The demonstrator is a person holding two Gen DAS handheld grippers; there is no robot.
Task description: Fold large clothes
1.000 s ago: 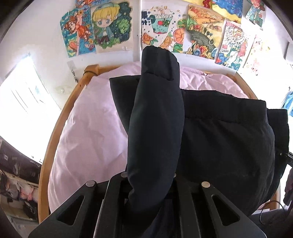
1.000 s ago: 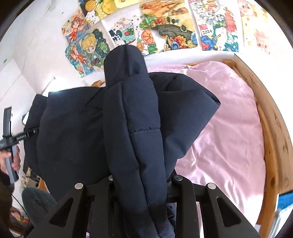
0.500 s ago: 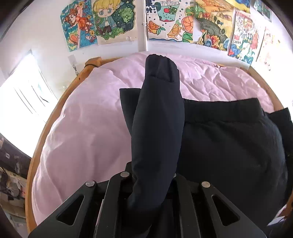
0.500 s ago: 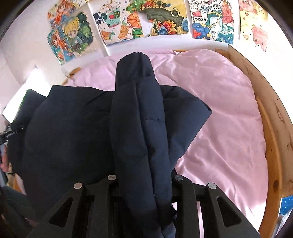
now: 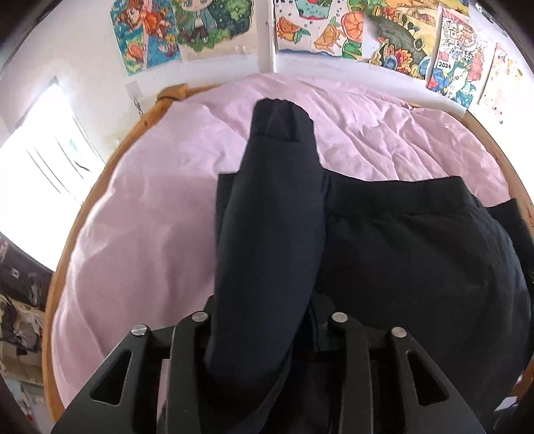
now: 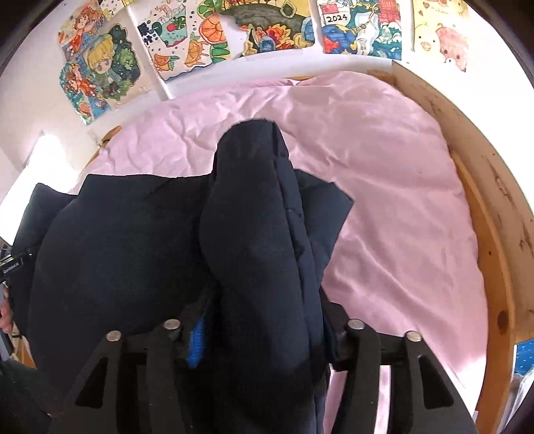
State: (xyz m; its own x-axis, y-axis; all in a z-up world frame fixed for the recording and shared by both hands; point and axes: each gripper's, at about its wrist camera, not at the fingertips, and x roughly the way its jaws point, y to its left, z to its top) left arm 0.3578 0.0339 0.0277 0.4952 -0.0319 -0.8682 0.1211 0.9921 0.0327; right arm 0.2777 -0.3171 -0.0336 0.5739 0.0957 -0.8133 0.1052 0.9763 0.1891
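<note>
A dark navy padded jacket [image 5: 407,253] lies on the pink bed cover [image 5: 140,233], its body spread flat toward the near edge. In the left wrist view one sleeve [image 5: 277,200] runs up from between the jaws of my left gripper [image 5: 267,317]. Those jaws are opening and the sleeve rests loosely between them. In the right wrist view the other sleeve [image 6: 253,213] lies along the jacket [image 6: 113,247], passing between the jaws of my right gripper [image 6: 263,325]. These are opening too, and a blue pad [image 6: 197,340] shows clear of the cloth.
A curved wooden bed frame [image 6: 494,233] rims the bed cover [image 6: 393,187]. Colourful drawings [image 5: 337,30] hang on the white wall behind. A bright window [image 5: 36,187] is at the left. The other hand-held gripper [image 6: 13,263] shows at the left edge.
Both grippers came down toward the bed with the sleeves, and the jacket settled flat on the cover. Both pairs of jaws have spread apart and loosened from the sleeves.
</note>
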